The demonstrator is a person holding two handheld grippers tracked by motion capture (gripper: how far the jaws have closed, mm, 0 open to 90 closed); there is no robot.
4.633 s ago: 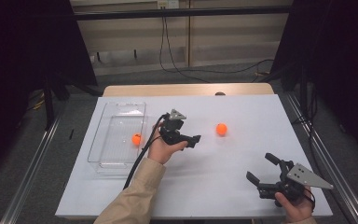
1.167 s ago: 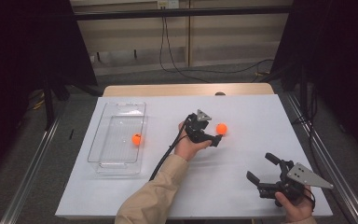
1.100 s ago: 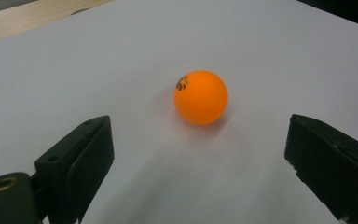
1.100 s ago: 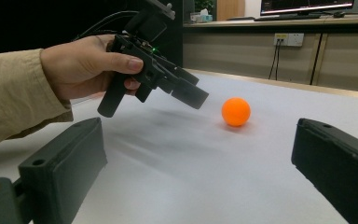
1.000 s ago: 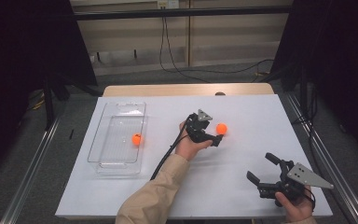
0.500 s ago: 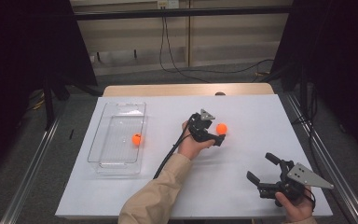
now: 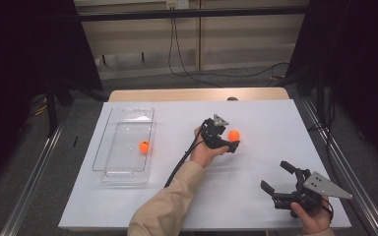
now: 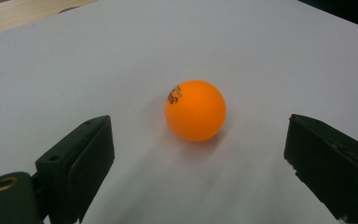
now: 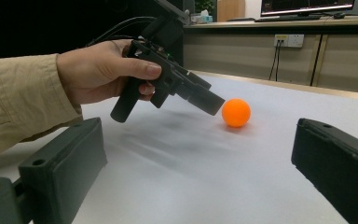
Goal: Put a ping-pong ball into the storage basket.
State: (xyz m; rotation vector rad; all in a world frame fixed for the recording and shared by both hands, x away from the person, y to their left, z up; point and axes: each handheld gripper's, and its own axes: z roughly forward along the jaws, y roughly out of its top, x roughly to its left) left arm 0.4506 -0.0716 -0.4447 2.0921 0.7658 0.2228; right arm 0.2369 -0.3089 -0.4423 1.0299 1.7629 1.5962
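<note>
In the high view, the left gripper (image 7: 230, 140) is held over the middle of the white table (image 7: 256, 196), somewhat toward the far edge, with its jaws spread around an orange ball (image 7: 234, 135) that rests on the table surface; the pads do not appear to press on it. A second orange ball (image 7: 144, 146) lies inside a clear plastic tray (image 7: 109, 169) that stands near the table's left edge, well apart from the first. The right gripper (image 7: 281, 184) rests near the table's near right corner, its jaws wide apart with nothing between them. In the left gripper view, the orange ball (image 8: 195, 110) sits on the table between and just beyond the two black pads (image 8: 81, 161), closer to neither, with clear white surface showing on both sides of it; the jaws stand wide and grip nothing. In the right gripper view, its own jaws are spread wide and empty over the bare table (image 9: 214, 186), and farther off the left hand (image 9: 98, 72) holds the left gripper (image 9: 214, 105) tilted down toward the orange ball (image 9: 236, 112), the jaw tip just beside the ball; whether it touches cannot be told from here.
</note>
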